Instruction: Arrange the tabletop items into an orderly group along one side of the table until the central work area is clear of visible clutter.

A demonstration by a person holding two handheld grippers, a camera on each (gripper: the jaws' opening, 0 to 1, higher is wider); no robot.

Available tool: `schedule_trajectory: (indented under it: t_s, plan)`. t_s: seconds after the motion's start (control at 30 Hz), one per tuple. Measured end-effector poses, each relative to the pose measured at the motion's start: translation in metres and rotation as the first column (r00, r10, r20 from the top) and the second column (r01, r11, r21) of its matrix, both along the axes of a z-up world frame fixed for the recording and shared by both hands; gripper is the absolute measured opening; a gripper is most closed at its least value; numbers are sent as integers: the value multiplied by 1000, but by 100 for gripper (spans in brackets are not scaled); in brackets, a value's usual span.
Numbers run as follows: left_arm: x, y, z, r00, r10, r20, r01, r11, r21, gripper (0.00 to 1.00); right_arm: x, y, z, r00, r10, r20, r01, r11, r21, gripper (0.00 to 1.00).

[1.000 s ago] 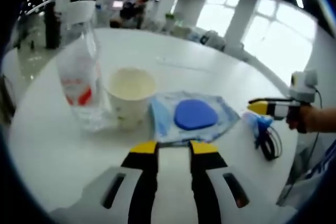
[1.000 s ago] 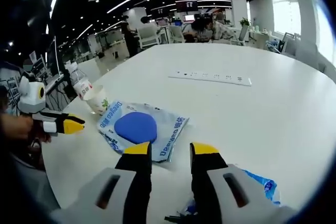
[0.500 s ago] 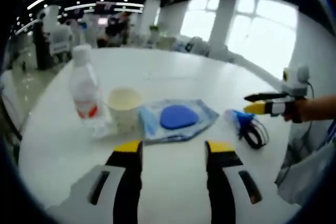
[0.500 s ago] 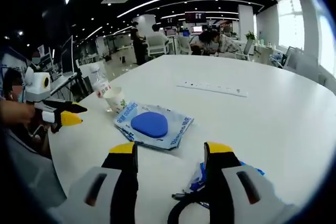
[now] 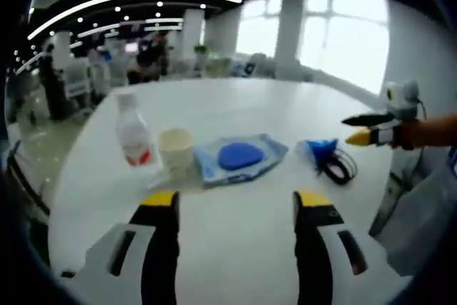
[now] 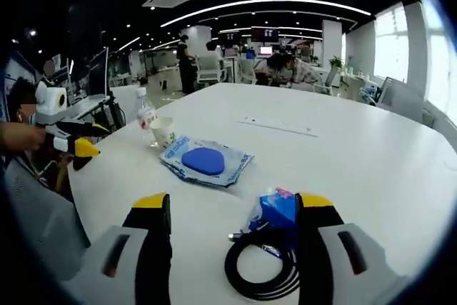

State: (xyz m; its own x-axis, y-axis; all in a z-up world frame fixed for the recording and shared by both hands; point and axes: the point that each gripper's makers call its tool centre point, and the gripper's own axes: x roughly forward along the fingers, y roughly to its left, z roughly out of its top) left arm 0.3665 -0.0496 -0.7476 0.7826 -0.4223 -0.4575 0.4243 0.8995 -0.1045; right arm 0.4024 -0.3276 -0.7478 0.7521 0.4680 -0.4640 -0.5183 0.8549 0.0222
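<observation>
Both grippers, left (image 5: 236,200) and right (image 6: 232,201), gape wide, holding nothing; water bottle (image 5: 133,136), paper cup (image 5: 176,149), wet-wipes pack (image 5: 239,157) and coiled black cable (image 6: 262,268) line the white table (image 5: 235,226).

Print on wipes pack (image 6: 205,162): blurred, unreadable. Label on bottle (image 5: 134,136): red patch only, text too small. Contents of paper cup (image 5: 176,149): hidden behind its wall. Blue packet (image 6: 275,213): partly covered by coiled black cable (image 6: 261,266), marking indistinct. Far desks and people: blurred.

White table (image 5: 235,212); clear bottle (image 5: 133,136), red label; cream cup (image 5: 176,149); blue pouch (image 5: 239,157); black cable (image 6: 261,266); yellow-tipped grippers
</observation>
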Motion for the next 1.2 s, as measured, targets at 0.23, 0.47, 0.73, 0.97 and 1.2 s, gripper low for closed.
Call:
schedule_trajectory:
  t_s: [0.23, 0.47, 0.73, 0.97, 1.2]
  plan:
    - [-24, 8, 8, 1000, -21, 17, 21, 1000, 19, 70, -24, -3, 0, 1000, 15, 1, -15, 1000, -16, 85]
    - [-46, 12, 14, 999, -40, 30, 39, 998, 47, 77, -46, -4, 4, 998, 47, 42, -44, 996, -72, 91]
    - [-75, 5, 9, 994, -111, 9, 110, 987, 115, 94, -73, -1, -4, 995, 96, 1, -96, 990, -102, 100]
    - [-81, 9, 19, 993, -114, 26, 110, 986, 123, 100, -86, -3, -11, 997, 73, -20, -75, 992, -102, 100]
    - [-89, 16, 22, 996, -76, 39, 72, 994, 81, 100, -88, -4, -10, 998, 61, -26, -63, 992, -107, 100]
